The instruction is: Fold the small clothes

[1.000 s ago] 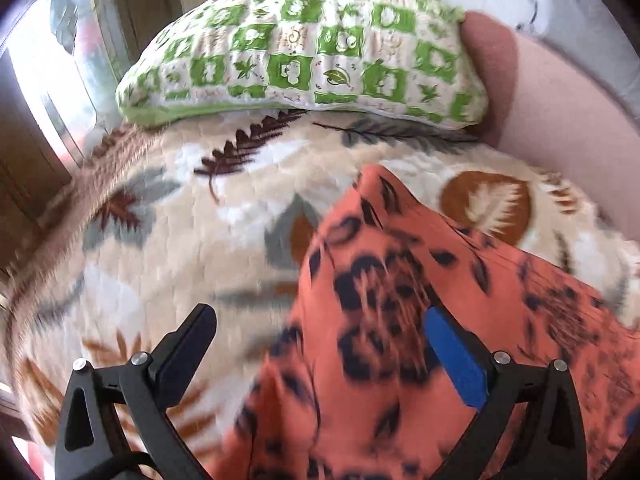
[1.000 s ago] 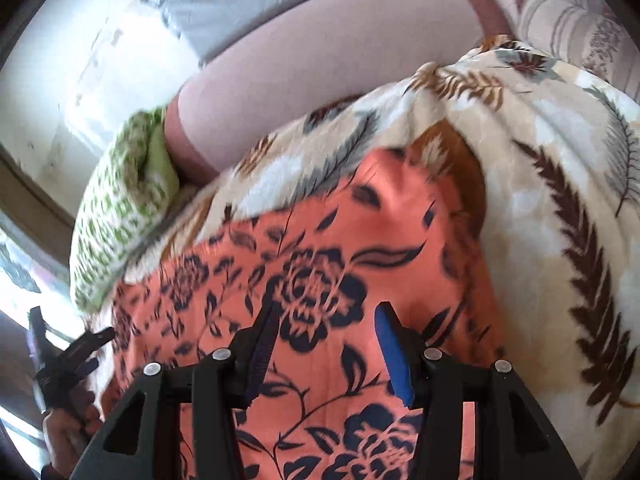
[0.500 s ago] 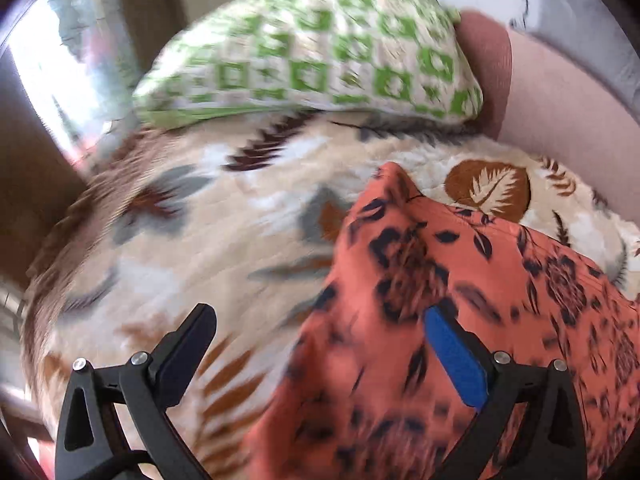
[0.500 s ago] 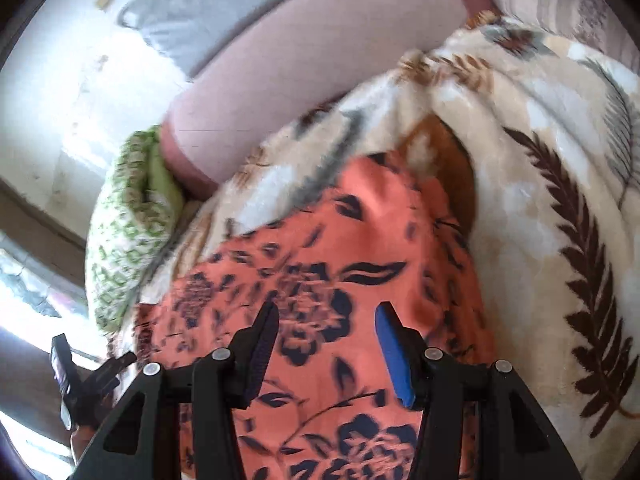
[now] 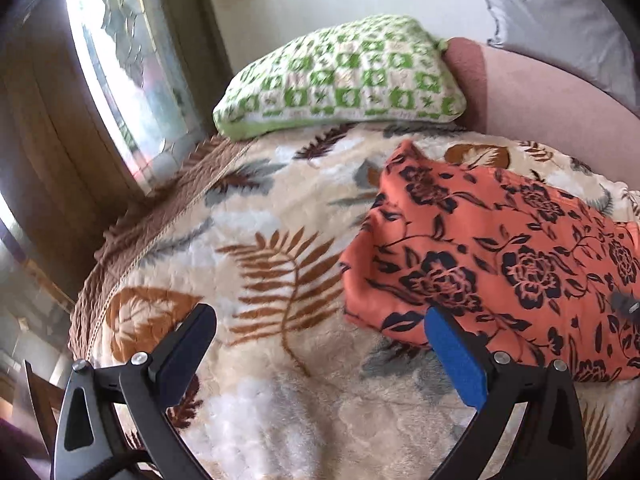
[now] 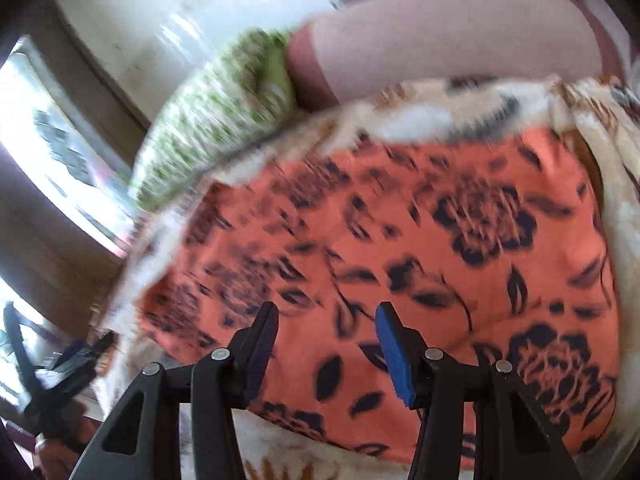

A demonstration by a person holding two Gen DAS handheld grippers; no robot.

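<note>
An orange cloth with dark flowers (image 5: 500, 260) lies folded flat on a leaf-patterned blanket (image 5: 260, 248). My left gripper (image 5: 320, 344) stands wide open over bare blanket, just left of the cloth's near left corner, with nothing between its fingers. In the blurred right wrist view the same orange cloth (image 6: 400, 248) fills the middle. My right gripper (image 6: 326, 340) hangs above its near edge, jaws partly apart and empty. The left gripper (image 6: 60, 372) shows at the lower left of that view, off the cloth.
A green-and-white checked pillow (image 5: 340, 84) lies at the head of the bed beside a pink bolster (image 5: 540, 100) and a grey pillow (image 5: 560, 12). A window (image 5: 120, 60) and wooden frame run along the left. The blanket's brown edge (image 5: 132, 240) drops off at the left.
The left gripper has drawn back leftward off the orange cloth and now stands over bare blanket. The right gripper has rolled and shifted sideways over the cloth. Both stay empty.
</note>
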